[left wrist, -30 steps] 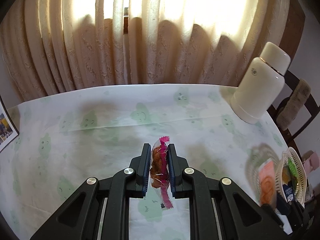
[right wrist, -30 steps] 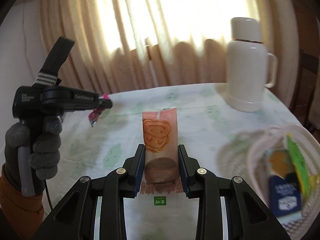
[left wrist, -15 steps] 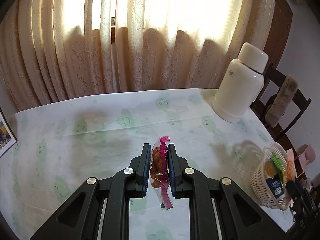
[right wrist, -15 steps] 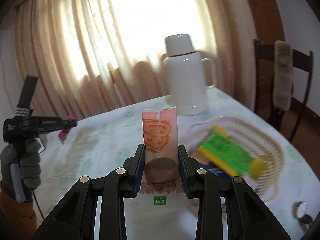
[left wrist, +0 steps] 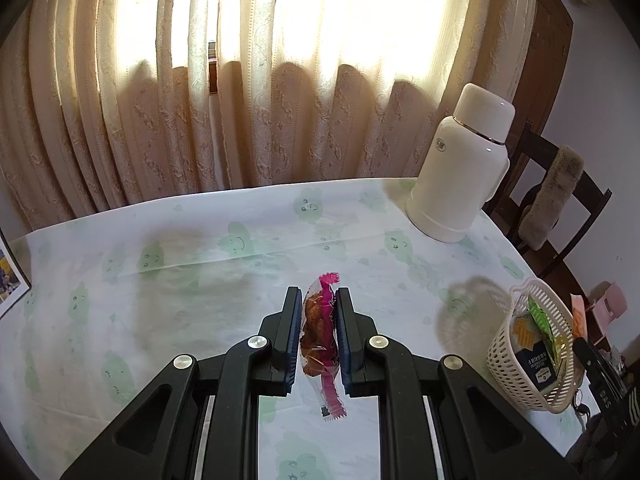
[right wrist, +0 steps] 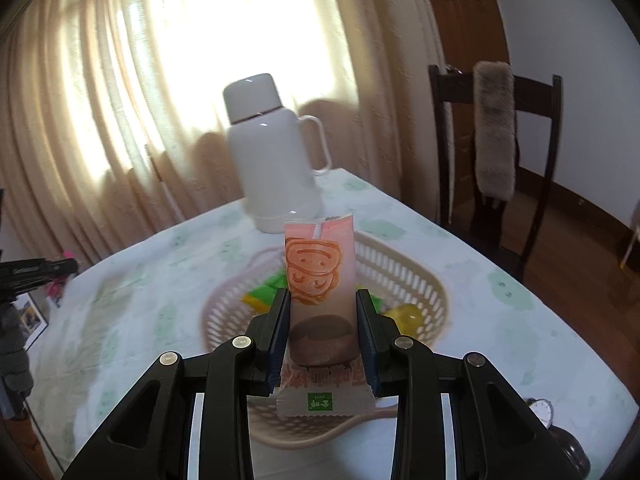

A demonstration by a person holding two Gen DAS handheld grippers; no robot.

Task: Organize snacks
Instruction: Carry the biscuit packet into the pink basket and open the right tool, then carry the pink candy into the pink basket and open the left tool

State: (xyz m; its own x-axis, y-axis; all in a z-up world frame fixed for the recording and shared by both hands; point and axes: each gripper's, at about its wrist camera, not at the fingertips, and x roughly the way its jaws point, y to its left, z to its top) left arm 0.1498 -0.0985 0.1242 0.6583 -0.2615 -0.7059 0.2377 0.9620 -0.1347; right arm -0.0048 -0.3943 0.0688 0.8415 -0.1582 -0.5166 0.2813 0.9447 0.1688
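My left gripper (left wrist: pixel 318 300) is shut on a small clear snack packet with pink ends (left wrist: pixel 320 332), held above the tablecloth. My right gripper (right wrist: pixel 322 300) is shut on a pink wafer packet with an orange smiling face (right wrist: pixel 318 276), hanging over a cream plastic basket (right wrist: pixel 404 276). Green and yellow packets (right wrist: pixel 264 294) lie in that basket. In the left wrist view the same basket (left wrist: pixel 520 364) stands at the table's right edge with several packets upright inside, and the right gripper's black body shows just beside it. The left gripper (right wrist: pixel 60 266) shows at the far left of the right wrist view.
A white thermos jug (right wrist: pixel 276 160) stands behind the basket, near the curtain (left wrist: pixel 240 80). A dark wooden chair (right wrist: pixel 496 148) with a furry pad is off the table's right side. A small clock (right wrist: pixel 540 410) lies near the table's front corner. A gloved hand (right wrist: pixel 14 360) shows at left.
My right gripper swung right with the wafer packet, from beside the basket to over it. The left gripper drifted slightly, bringing the basket and thermos further into its view.
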